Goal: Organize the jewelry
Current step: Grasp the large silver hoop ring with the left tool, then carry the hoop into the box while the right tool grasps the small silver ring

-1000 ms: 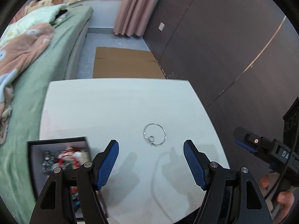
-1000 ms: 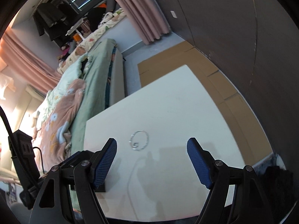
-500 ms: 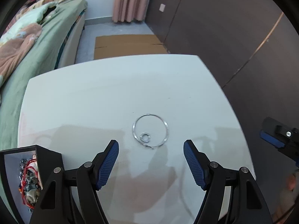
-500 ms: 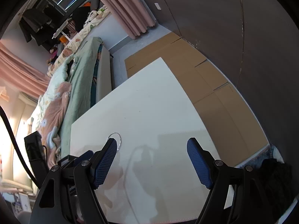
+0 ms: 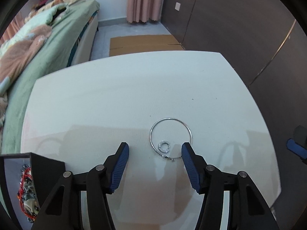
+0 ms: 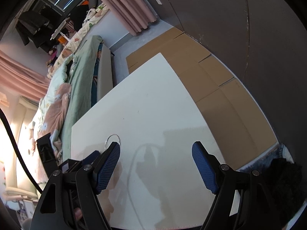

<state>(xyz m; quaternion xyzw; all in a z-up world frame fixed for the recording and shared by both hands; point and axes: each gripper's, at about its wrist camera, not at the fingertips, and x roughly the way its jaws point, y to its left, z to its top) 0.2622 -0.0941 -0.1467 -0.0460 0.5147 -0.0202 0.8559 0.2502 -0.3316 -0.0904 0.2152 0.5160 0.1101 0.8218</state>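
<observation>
I have the left gripper [image 5: 154,151] low over the white surface [image 5: 115,99], fingers spread wide and empty, framing the thin silver hoop bangle [image 5: 170,138] and the small silver ring [image 5: 163,146] lying inside it (both flat, hard to pinch). The black jewelry box [image 5: 23,180] waits at left. My right gripper [image 6: 155,158] hovers spread apart, empty, clear of the work.

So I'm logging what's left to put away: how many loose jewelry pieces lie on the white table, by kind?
Large silver hoop: 1
Small silver ring, lying inside the hoop: 1
Total: 2 loose pieces on the white table. The black box at its edge holds more jewelry, too tangled to count.
</observation>
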